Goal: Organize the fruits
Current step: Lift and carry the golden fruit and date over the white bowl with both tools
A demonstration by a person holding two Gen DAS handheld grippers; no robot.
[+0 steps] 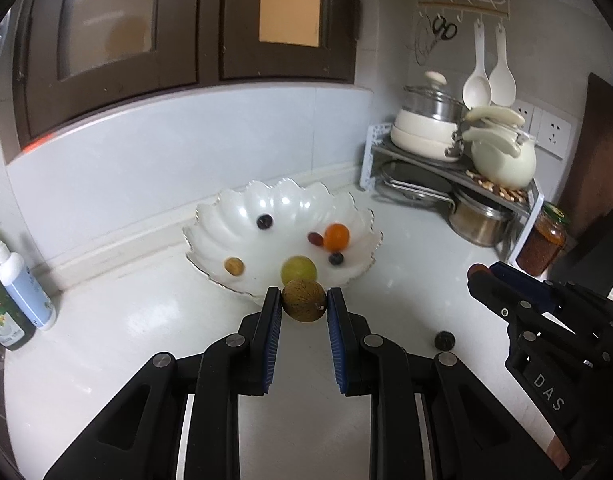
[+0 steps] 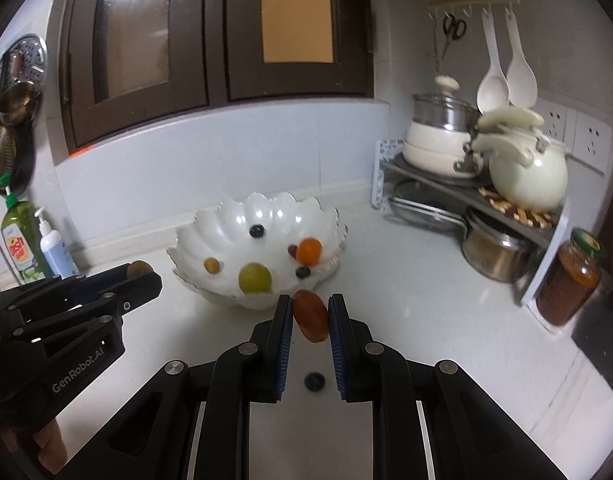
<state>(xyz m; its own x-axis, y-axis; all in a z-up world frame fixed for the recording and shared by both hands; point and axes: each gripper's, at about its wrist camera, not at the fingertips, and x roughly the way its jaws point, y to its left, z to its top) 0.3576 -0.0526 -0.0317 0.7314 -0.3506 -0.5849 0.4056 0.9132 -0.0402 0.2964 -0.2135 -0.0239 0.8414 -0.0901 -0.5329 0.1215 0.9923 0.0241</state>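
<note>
A white scalloped bowl [image 1: 210, 216] stands on the white counter and holds an orange fruit [image 1: 336, 237], a green fruit [image 1: 298, 270], dark berries and a small brown fruit. My left gripper [image 1: 304, 304] is shut on a round brown fruit [image 1: 304, 306] just in front of the bowl's near rim. My right gripper [image 2: 310, 316] is shut on a reddish-brown oblong fruit [image 2: 311, 316], in front of the bowl [image 2: 194, 236] and to its right. A dark berry [image 2: 314, 381] lies on the counter under the right gripper; it also shows in the left wrist view [image 1: 444, 340].
A corner rack [image 1: 458, 168] with pots and a white kettle stands at the back right, a jar [image 1: 544, 242] beside it. Soap bottles [image 1: 24, 280] stand at the left by the wall. Dark cabinets hang above the backsplash.
</note>
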